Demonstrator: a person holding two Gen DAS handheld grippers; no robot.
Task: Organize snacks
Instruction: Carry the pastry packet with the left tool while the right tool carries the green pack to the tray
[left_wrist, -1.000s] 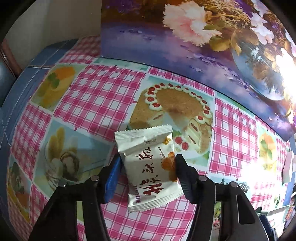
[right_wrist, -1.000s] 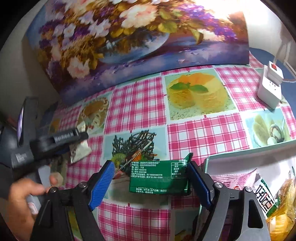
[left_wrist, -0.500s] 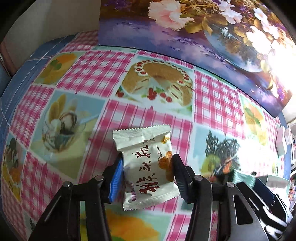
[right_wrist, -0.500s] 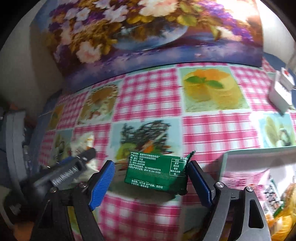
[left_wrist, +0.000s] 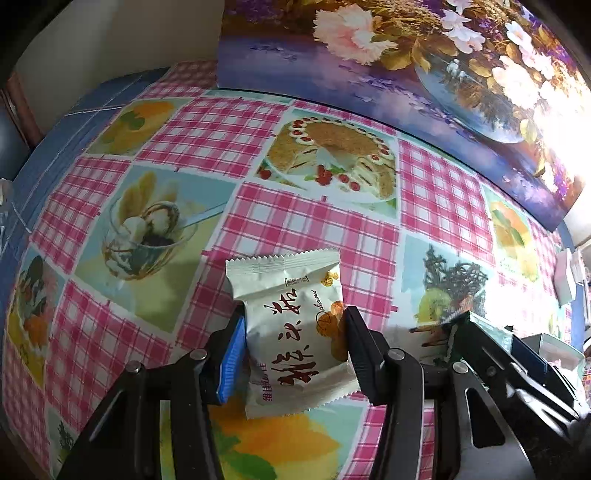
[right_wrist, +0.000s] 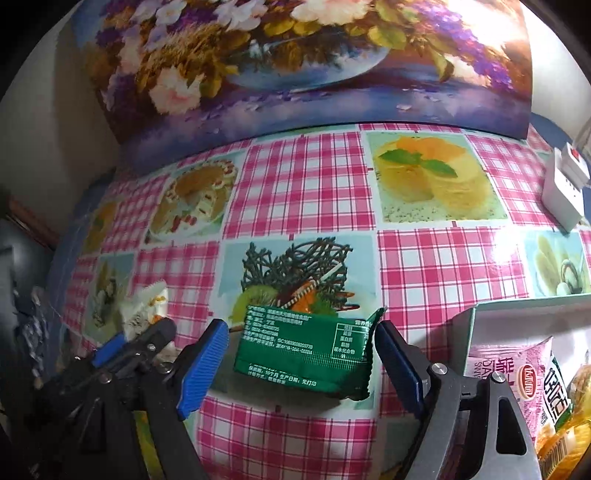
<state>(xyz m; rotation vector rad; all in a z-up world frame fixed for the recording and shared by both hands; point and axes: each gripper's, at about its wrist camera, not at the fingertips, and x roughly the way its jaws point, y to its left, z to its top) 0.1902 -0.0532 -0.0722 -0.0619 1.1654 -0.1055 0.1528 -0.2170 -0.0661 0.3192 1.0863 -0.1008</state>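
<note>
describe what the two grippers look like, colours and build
Both look alike: the left gripper and right gripper have black angular linkage arms joined by round silver pivot pins. Each shows a ribbed bright blue pad on its left finger. On the right gripper, the right finger's pad is blue too. No cables, markings or sleeves show.

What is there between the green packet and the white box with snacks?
One finger of the right claw stands between the green packet and the box; the right wrist view shows it.
</note>
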